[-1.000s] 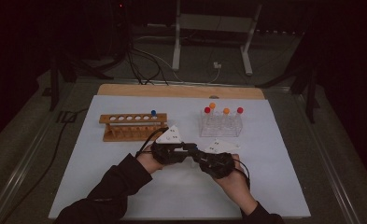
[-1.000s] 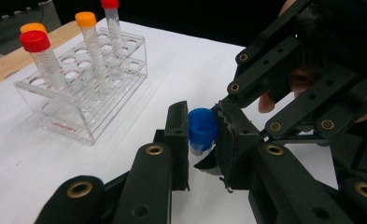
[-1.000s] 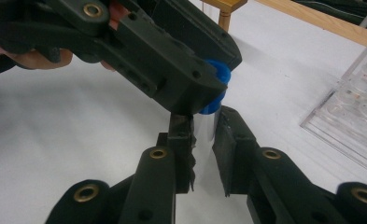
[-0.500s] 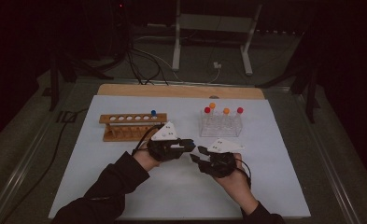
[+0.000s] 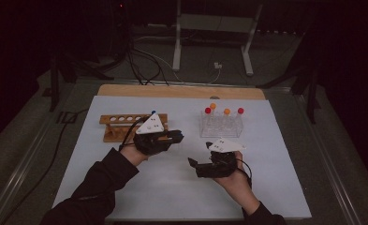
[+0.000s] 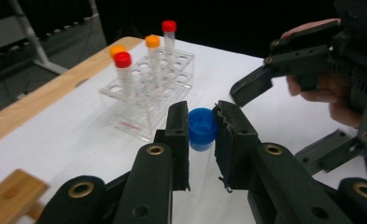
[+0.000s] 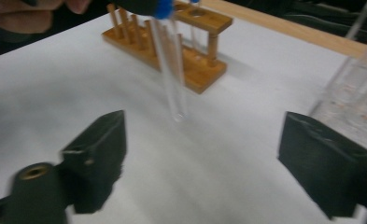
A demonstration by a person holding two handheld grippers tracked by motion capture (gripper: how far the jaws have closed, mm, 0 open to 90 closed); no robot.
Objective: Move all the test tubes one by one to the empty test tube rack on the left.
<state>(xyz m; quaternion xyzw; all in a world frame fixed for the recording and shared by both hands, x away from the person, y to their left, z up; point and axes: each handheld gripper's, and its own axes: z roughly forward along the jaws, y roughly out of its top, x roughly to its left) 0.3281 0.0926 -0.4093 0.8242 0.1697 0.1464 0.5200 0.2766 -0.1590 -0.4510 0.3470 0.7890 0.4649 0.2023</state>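
From above: my left gripper [image 5: 176, 137] hangs over the white mat [image 5: 139, 192] just in front of the wooden rack [image 5: 114, 126], jaws pointing toward my right gripper [image 5: 194, 165], which sits lower and nearer me with a clear gap of mat between the two. The clear plastic rack [image 5: 221, 127] of capped tubes stands beyond my right hand, well apart from the wooden one.

Along my left gripper [image 6: 201, 127]: my jaws are clamped on the blue-capped tube [image 6: 202, 128], pads pressing either side just under the cap, which sits between them. My right gripper [image 6: 265, 79] shows off to one side, spread and holding nothing. The red- and orange-capped tubes [image 6: 125, 70] stand upright in the clear rack behind.

Along my right gripper [image 7: 200, 154]: my jaws have just been opening and now stand wide, nothing between them. The tube [image 7: 172, 70] hangs ahead and above, long axis near upright with a slight tilt, rounded bottom down and clear of the mat, cap up in my left jaws. The wooden rack [image 7: 190, 60] lies right behind it, so by my reckoning the left hand makes the short carry back and down into an open hole
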